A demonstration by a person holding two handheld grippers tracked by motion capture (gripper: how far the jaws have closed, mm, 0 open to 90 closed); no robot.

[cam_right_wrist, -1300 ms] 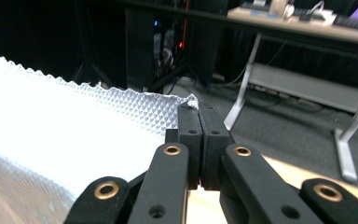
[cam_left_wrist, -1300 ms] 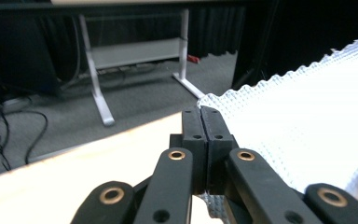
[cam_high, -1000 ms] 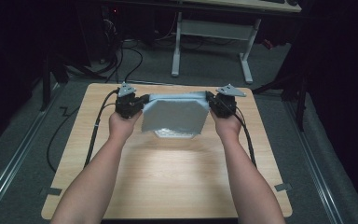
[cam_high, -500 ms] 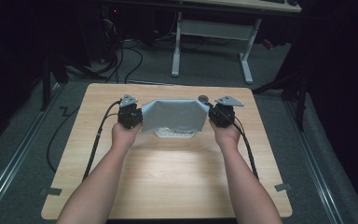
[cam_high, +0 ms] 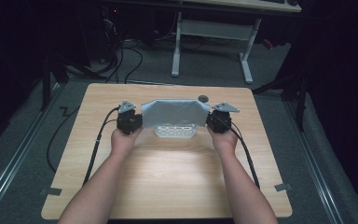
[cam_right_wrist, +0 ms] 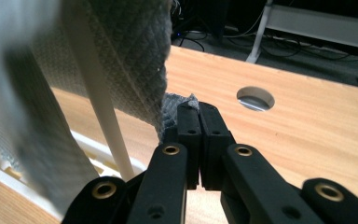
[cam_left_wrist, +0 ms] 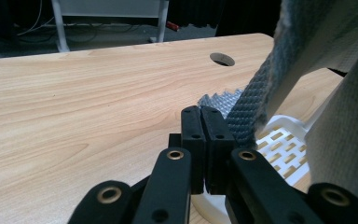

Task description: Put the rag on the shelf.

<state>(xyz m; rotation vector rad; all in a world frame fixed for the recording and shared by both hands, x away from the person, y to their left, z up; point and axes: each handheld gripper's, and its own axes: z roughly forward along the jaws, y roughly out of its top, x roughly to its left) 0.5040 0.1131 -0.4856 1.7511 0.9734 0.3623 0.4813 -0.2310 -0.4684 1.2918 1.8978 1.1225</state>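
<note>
A grey cloth hangs stretched in the middle of the high view, draped over a white slotted basket on the counter. The left claw is clamped shut on one corner, the right claw on the other. The cloth looks nearly lowered; setting it down and letting go remain.
</note>
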